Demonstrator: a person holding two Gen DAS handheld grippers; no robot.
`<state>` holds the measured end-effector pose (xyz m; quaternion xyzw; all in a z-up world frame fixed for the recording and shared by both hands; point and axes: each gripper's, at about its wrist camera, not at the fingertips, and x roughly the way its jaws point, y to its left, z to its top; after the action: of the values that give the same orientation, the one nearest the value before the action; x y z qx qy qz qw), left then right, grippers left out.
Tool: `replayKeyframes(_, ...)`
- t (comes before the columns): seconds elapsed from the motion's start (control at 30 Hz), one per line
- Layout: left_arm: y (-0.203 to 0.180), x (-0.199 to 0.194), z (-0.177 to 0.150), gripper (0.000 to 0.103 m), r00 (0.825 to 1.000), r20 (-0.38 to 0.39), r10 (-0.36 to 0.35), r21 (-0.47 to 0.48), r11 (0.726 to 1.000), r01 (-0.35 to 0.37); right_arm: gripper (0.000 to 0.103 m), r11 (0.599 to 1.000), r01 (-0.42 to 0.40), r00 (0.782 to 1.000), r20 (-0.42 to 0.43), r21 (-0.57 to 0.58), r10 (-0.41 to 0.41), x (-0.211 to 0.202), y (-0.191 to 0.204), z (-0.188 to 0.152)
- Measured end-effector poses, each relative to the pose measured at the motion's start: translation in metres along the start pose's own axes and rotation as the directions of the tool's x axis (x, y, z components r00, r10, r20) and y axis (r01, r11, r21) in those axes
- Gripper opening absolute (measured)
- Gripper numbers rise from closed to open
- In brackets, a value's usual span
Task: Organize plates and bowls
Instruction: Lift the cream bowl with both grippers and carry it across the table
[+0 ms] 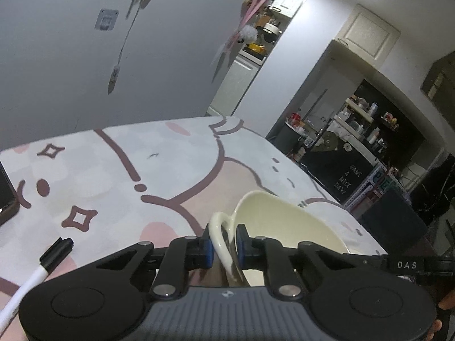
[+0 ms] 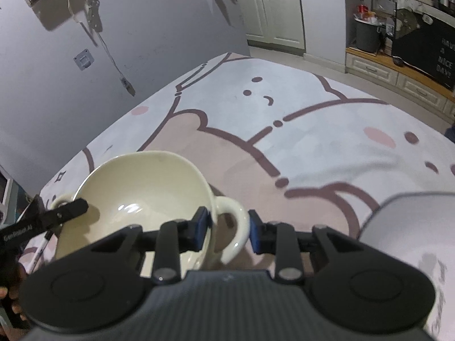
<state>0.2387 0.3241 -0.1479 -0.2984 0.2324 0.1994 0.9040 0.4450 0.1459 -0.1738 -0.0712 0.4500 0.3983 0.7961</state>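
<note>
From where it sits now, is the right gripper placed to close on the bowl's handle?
Probably yes. The right gripper is open, its blue pads either side of the cream bowl's near handle, nothing between. The left gripper grips the opposite handle.

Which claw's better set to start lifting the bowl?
Left, probably: the left claw has pads close on either side of one bowl handle, clamped or not is unclear. The right claw straddles the other handle with a visible gap, so it must close first.
</note>
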Motion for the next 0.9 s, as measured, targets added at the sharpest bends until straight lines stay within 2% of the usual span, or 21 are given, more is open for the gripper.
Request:
replayKeyframes(0.2,-0.021,-0.038,0.007,0.016,0.997,-0.028,-0.066,0.02,0.998,0.067,0.033,0.998,0.018,0.998,0.055,0.053,-0.021,-0.052,0.005,-0.021)
replayKeyframes(0.4,-0.061,-0.098,0.016,0.015,0.985,-0.074,-0.156,0.071,0.984,0.161,0.033,0.991,0.045,0.993,0.101,0.124,-0.058,-0.137,0.014,-0.052)
replayKeyframes(0.7,-0.143,-0.185,0.008,0.015,0.951,-0.153,-0.269,0.166,0.941,0.293,0.032,0.958,0.102,0.97,0.187,0.266,-0.155,-0.291,0.021,-0.117)
replayKeyframes(0.9,-0.195,-0.22,-0.024,0.016,0.918,-0.231,-0.322,0.223,0.901,0.372,0.031,0.931,0.139,0.946,0.233,0.338,-0.226,-0.379,0.014,-0.171)
